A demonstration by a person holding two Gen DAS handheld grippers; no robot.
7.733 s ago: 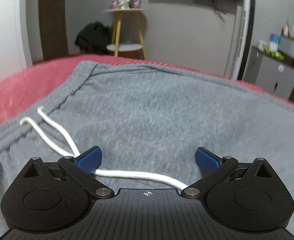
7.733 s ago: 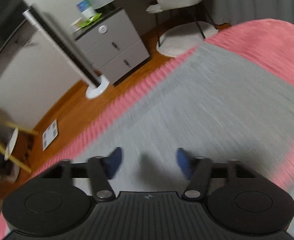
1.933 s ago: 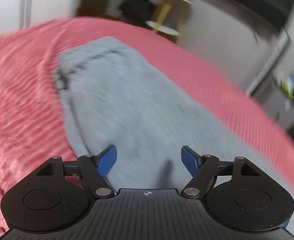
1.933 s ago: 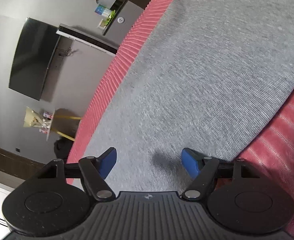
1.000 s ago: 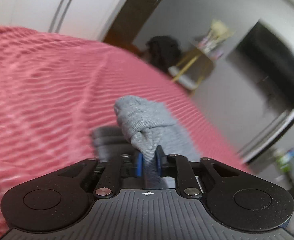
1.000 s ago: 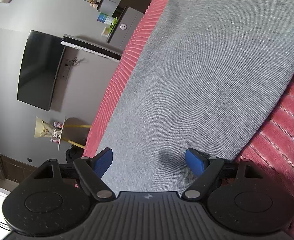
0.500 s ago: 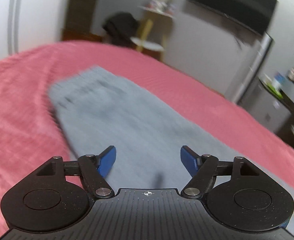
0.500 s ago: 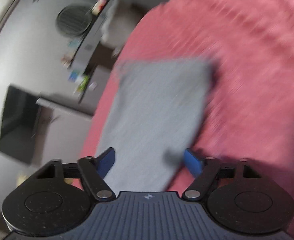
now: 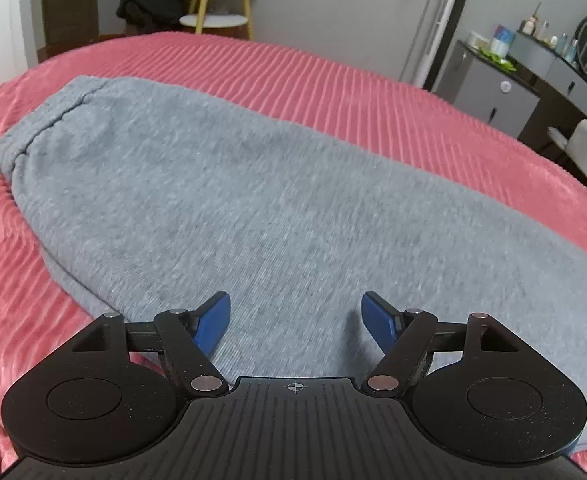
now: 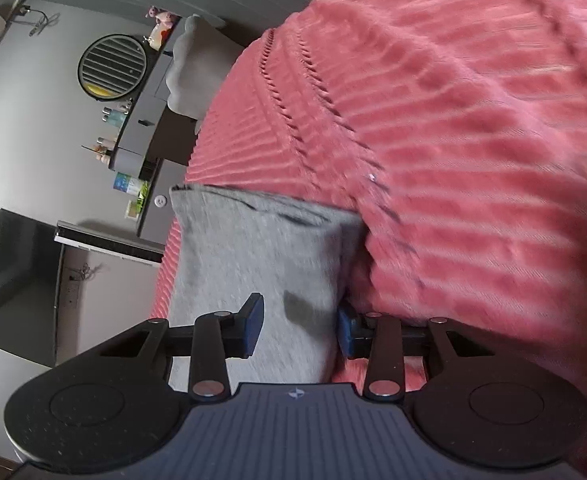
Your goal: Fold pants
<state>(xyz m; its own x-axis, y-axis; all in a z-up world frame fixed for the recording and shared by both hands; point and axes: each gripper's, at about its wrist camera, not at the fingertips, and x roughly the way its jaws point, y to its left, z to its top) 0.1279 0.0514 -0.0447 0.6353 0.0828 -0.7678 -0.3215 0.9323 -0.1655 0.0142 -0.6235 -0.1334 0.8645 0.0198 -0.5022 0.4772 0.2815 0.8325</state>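
I see the grey pants [image 9: 277, 200] lying flat and long on the pink ribbed bedspread [image 9: 373, 88]. My left gripper [image 9: 295, 318] hangs just above the cloth with its blue fingers wide apart and nothing between them. My right gripper [image 10: 298, 326] is at the edge of the pants [image 10: 253, 264], fingers apart: one blue pad [image 10: 252, 323] is over the grey fabric, the other at its border beside the bedspread [image 10: 473, 160].
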